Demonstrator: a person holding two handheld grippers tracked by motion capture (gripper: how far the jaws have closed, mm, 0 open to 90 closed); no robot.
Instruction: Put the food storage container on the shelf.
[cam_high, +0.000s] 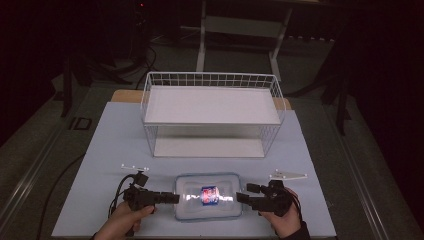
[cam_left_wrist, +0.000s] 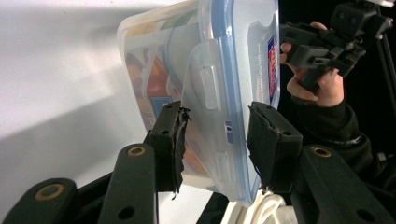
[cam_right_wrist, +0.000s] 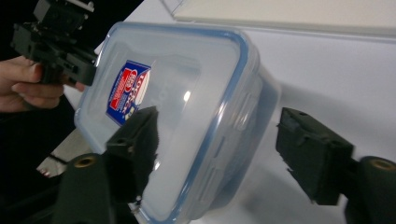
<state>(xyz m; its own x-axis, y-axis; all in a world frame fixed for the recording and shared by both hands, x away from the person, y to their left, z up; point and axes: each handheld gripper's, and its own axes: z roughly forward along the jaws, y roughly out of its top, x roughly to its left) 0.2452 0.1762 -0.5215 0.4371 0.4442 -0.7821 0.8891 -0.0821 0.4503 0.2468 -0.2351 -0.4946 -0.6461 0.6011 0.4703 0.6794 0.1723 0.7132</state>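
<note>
A clear plastic container (cam_high: 208, 196) with a blue-rimmed lid and a red and blue label lies on the pale table near its front edge. My left gripper (cam_high: 174, 198) is at its left end. In the left gripper view the container (cam_left_wrist: 205, 70) has its latch end between the jaws, and my left gripper (cam_left_wrist: 219, 140) is shut on it, one pad under the body and one on the lid. My right gripper (cam_high: 240, 198) is at the right end. In the right gripper view my right gripper (cam_right_wrist: 224, 149) straddles the container (cam_right_wrist: 187, 93), one jaw over the lid and the other standing apart from the side.
A white wire basket (cam_high: 210, 80) with a flat white shelf stands behind the container, across the middle of the table (cam_high: 100, 170). Cables trail from the left gripper off the table's left side. Dark floor and furniture legs surround the table.
</note>
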